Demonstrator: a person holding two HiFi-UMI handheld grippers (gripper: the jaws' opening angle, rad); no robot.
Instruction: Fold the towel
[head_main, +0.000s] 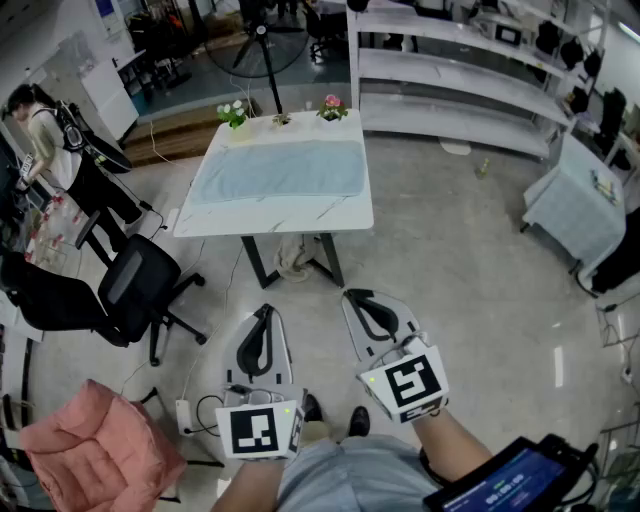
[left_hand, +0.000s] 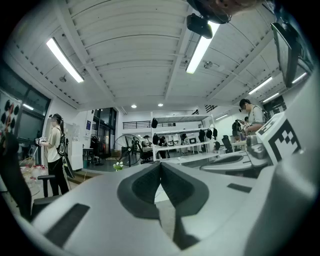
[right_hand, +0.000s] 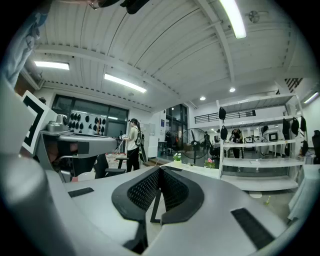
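While I stand well short of the white table (head_main: 300, 218), both my grippers are held level in front of me and neither carries anything. At my far left a pink cushion (head_main: 95, 452) sits on a seat, and a black office chair (head_main: 135, 290) stands just beyond it, beside the table's left edge. My left gripper (head_main: 265, 312) has its jaws pressed together with nothing between them; its own view shows the dark pads (left_hand: 145, 187) meeting along one seam. Ahead of it, across bare floor, the light blue towel (head_main: 280, 168) lies spread flat along the tabletop, well apart from both grippers. Two small flower pots (head_main: 233, 113) (head_main: 331, 106) stand at the table's far edge, behind the towel. My right gripper (head_main: 352, 296) is just beside the left one, its jaws likewise closed on nothing, the ribbed pads (right_hand: 142, 192) touching in its own view. Farther right, white shelving (head_main: 450, 70) runs along the wall, and a dark tablet (head_main: 510, 480) shows by my right forearm.
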